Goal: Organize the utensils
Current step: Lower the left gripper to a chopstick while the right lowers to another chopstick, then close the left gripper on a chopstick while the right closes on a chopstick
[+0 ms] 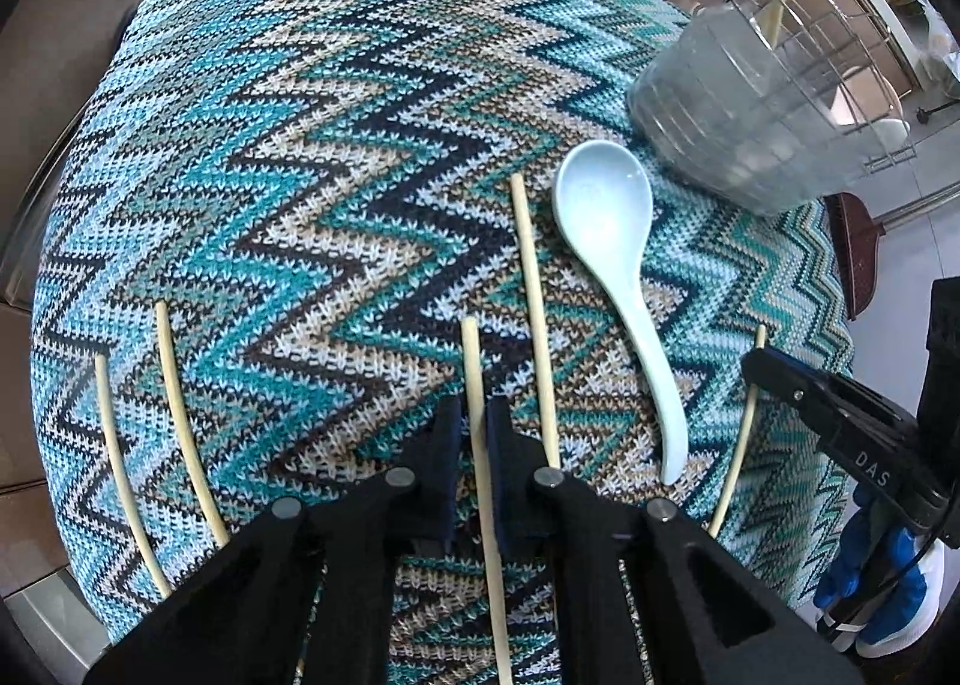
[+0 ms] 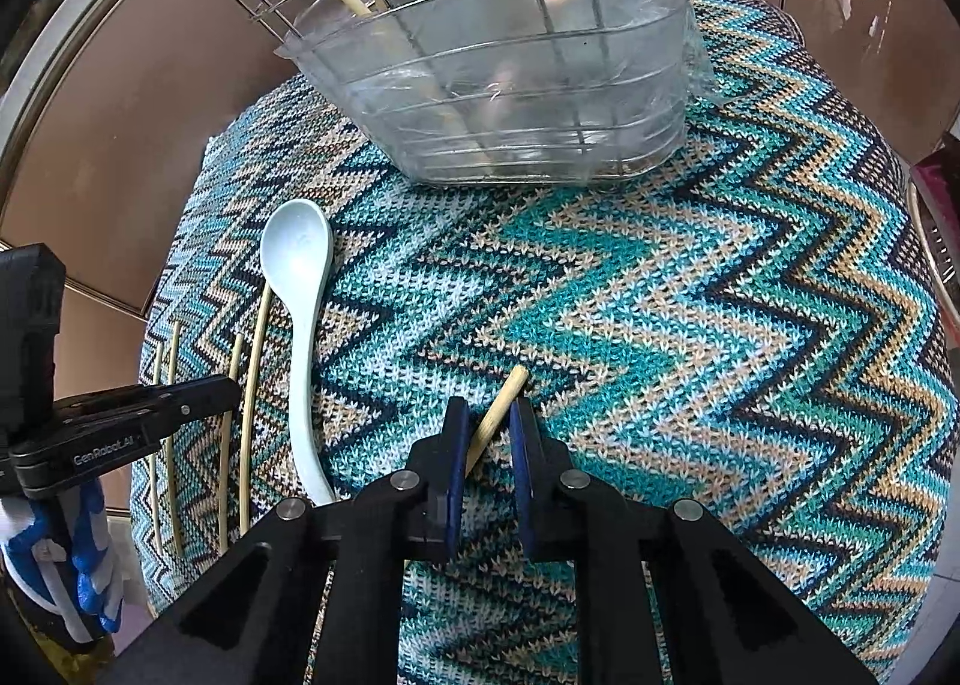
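Several pale bamboo chopsticks and a light-blue ceramic spoon (image 1: 606, 241) lie on a zigzag knitted cloth (image 1: 300, 145). My left gripper (image 1: 474, 415) has its pads closed on one chopstick (image 1: 474, 367) that runs between them. My right gripper (image 2: 487, 415) has a chopstick (image 2: 501, 409) slanting between its pads; a small gap shows beside it. The right gripper also shows in the left wrist view (image 1: 840, 415). A wire utensil basket with a clear plastic liner (image 2: 510, 73) stands at the far side and holds chopsticks and a white spoon. The blue spoon also shows in the right wrist view (image 2: 297, 289).
Loose chopsticks lie left of my left gripper (image 1: 180, 415) and beside the spoon (image 1: 531, 289). The cloth covers a small round table; brown floor tiles (image 2: 120, 145) surround it. The left gripper and a blue-white glove show at left in the right wrist view (image 2: 120, 433).
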Demonstrator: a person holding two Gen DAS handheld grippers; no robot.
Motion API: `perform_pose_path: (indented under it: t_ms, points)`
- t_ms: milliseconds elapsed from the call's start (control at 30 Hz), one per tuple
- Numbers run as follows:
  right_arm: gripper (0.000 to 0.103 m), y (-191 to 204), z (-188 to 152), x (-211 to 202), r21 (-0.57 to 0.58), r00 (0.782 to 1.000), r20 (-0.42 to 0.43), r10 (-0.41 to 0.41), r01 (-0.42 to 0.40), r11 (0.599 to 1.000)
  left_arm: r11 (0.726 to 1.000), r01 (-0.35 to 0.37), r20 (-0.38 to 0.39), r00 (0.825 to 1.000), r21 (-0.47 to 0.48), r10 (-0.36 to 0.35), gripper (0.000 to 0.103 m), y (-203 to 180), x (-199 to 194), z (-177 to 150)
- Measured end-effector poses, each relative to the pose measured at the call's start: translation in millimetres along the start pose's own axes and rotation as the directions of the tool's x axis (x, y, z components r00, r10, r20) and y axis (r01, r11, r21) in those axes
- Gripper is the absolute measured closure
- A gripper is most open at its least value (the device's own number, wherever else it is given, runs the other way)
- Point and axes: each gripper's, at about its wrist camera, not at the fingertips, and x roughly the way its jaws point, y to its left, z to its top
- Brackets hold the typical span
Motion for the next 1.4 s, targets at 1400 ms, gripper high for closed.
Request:
perform_pose_path:
  t_ms: [1400]
  points:
    - [0.097,32,-105,-169,-0.152,0.904,0.415,0.105,-0.045,0.987,0.993,0.094,0.489,0.871,-0.069,-0.048,0.098,24,-160,-128]
